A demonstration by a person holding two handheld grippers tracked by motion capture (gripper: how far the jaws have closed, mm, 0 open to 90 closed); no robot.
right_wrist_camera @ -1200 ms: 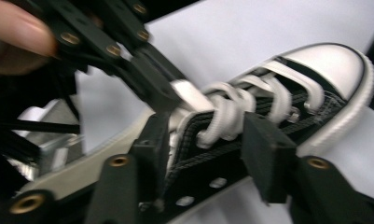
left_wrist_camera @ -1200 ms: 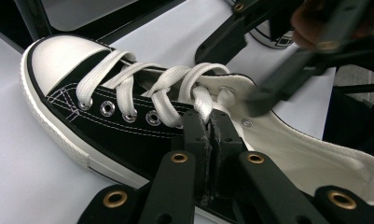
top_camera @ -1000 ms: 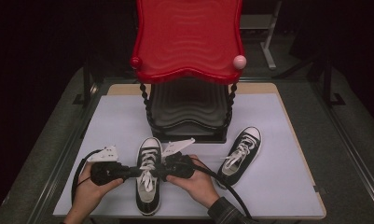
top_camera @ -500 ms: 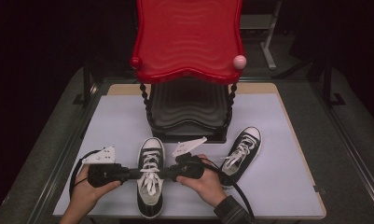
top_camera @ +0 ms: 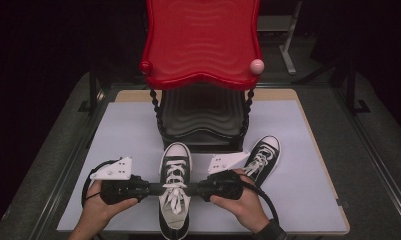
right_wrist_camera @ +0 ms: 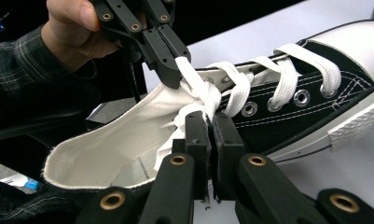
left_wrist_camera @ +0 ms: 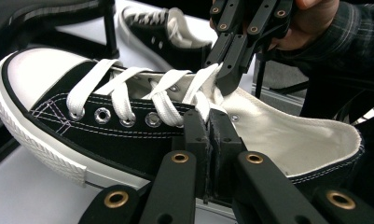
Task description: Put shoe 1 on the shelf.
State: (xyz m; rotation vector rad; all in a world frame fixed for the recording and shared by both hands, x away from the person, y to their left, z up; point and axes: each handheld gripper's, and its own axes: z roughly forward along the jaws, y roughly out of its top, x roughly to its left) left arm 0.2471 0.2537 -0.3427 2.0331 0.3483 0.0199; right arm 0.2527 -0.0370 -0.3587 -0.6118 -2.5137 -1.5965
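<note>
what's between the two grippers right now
In the high view, the near black sneaker lies between the left gripper and right gripper, its white laces pinched from both sides.

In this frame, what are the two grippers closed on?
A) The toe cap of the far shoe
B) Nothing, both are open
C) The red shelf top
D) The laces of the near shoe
D: the left gripper and right gripper each pinch a white lace of the near shoe, one from either side.

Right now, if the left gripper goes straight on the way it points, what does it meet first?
The left gripper points across the black sneaker at the right gripper. It would likely press into the laces and tongue first, then meet that gripper; depth is unclear.
</note>
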